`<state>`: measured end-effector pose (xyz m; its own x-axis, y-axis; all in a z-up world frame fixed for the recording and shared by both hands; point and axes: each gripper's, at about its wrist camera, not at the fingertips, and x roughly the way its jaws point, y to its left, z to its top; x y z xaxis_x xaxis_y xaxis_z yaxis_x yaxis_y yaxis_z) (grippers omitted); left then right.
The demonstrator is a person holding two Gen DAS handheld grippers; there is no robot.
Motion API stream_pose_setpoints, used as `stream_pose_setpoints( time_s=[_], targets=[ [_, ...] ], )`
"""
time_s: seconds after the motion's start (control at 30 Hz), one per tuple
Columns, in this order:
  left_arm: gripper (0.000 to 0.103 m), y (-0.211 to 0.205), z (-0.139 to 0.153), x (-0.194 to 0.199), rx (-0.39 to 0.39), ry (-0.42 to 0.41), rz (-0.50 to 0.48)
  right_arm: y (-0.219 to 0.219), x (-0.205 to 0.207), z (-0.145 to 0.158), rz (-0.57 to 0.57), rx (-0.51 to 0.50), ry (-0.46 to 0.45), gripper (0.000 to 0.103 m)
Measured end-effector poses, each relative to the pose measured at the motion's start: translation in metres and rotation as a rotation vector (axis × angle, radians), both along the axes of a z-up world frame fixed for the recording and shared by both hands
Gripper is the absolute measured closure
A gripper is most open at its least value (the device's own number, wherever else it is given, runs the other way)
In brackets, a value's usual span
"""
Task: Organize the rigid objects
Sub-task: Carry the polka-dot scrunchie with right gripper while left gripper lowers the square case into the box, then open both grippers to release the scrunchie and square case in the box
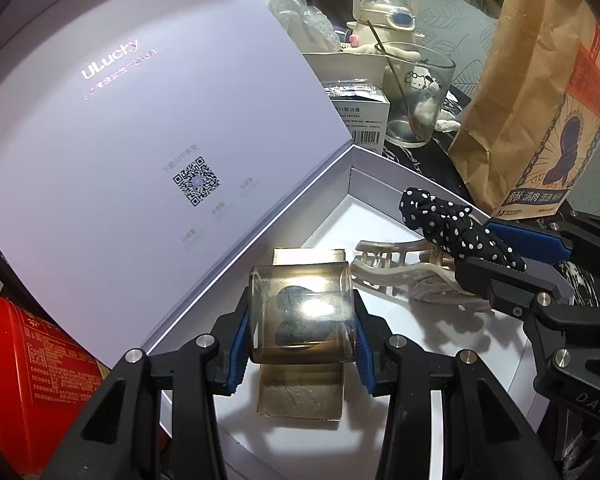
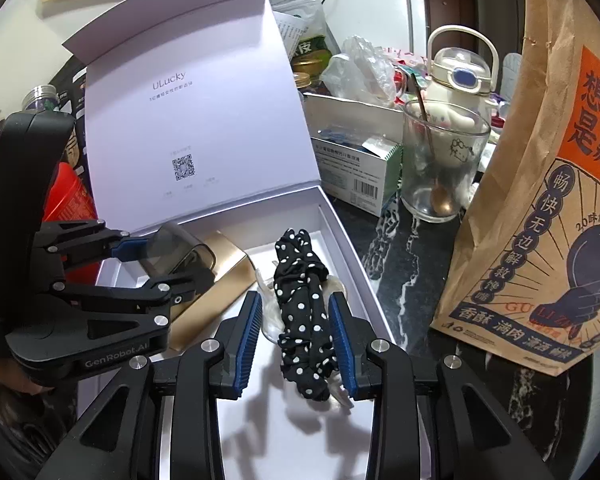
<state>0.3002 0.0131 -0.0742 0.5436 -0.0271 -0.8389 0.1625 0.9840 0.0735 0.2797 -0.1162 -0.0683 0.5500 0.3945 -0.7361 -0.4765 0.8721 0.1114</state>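
The open white box [image 2: 342,216] sat on the dark counter, its lid propped upright. Over it, the left gripper [image 1: 302,322] pinched a smoky translucent case [image 1: 302,312] above a gold card [image 1: 300,394]. The right gripper [image 2: 296,340] stood spread, pads clear of the polka-dot scrunchie [image 2: 302,304] lying between them on a clear hair claw [image 1: 396,270].

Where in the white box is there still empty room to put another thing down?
Bare floor shows in the open white box at its far corner beyond the black polka-dot scrunchie, and along the near edge beneath the right gripper. The middle is crowded: gold card, clear hair claw, and the smoky clear case in the left gripper.
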Motion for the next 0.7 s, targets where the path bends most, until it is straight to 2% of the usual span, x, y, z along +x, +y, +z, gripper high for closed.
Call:
stream_pose_setpoints(
  time_s=[0.07,0.17,0.6,0.7],
  targets=[
    [0.060,-0.001,0.000,0.001,0.007,0.007,0.002,-0.001,0.000,0.001,-0.004,-0.001,0.000,0.069],
    [0.060,-0.002,0.000,0.001,0.009,0.017,0.004,-0.002,-0.001,0.003,-0.008,-0.001,-0.006,0.059],
    [0.060,-0.007,0.009,-0.007,-0.010,0.023,-0.013,-0.011,-0.012,0.020,-0.050,-0.024,-0.058,0.059],
    [0.060,-0.010,0.015,-0.011,0.014,0.001,-0.014,-0.013,-0.017,0.023,-0.060,-0.029,-0.073,0.059]
  ],
)
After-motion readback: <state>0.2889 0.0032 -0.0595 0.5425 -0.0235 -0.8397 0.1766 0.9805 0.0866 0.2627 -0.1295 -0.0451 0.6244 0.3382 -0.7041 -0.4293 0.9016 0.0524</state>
